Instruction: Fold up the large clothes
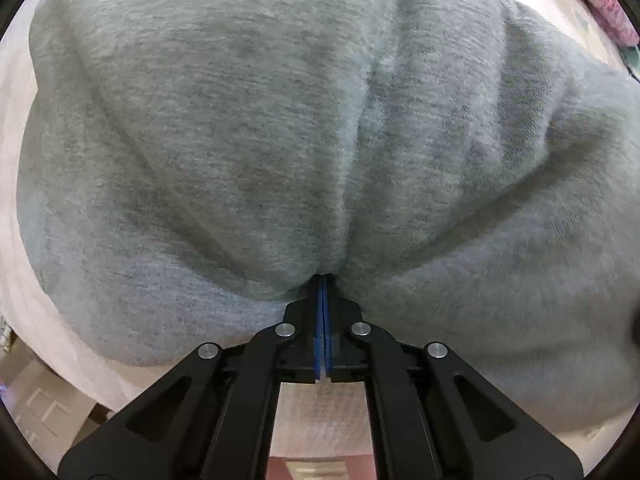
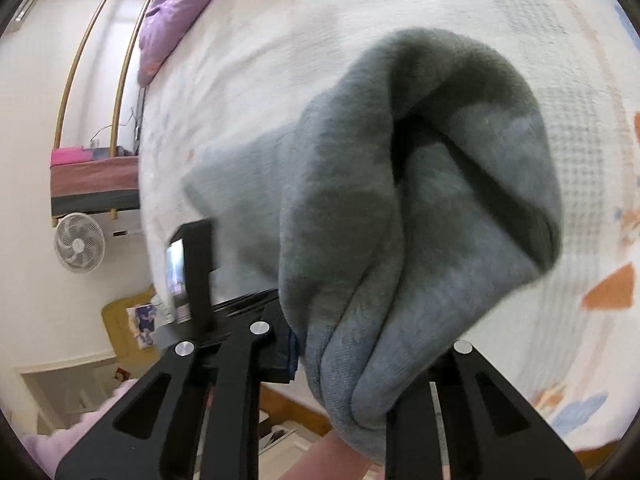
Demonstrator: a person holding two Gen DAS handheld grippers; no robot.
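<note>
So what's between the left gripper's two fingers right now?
A pinch of the grey garment: the left gripper is shut on its gathered fabric, seen in the left wrist view.

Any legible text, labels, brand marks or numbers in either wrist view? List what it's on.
None legible in either view.
Grey garment: no tag, print or logo showing.
Cardboard box at the lower left of the left wrist view: pale line markings, too blurred to read.
Printed picture on the yellow-brown item in the right wrist view: a blue figure, any lettering too small to read.
Bedspread: orange and blue shapes only, no words.
</note>
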